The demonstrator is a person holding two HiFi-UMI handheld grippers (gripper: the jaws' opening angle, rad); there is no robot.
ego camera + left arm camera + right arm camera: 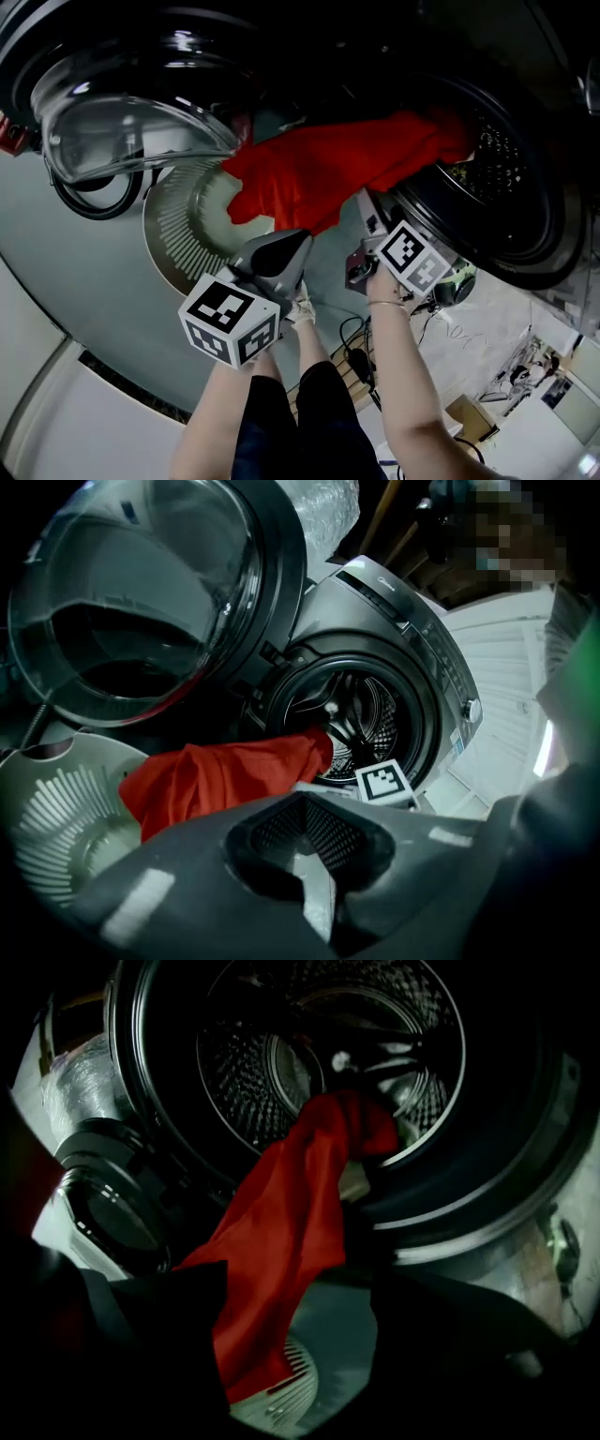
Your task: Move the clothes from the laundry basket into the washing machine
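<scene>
Red cloth (337, 164): hangs from drum (506, 159) mouth, 2 o'clock, toward basket (178, 230), 9 o'clock.
Left gripper (281, 248): jaws together, empty.
Right gripper (309, 1335): jaws apart, cloth hanging between, unclamped.

The head view looks steeply down; both gripper views face the open drum (370, 700) closely.
</scene>
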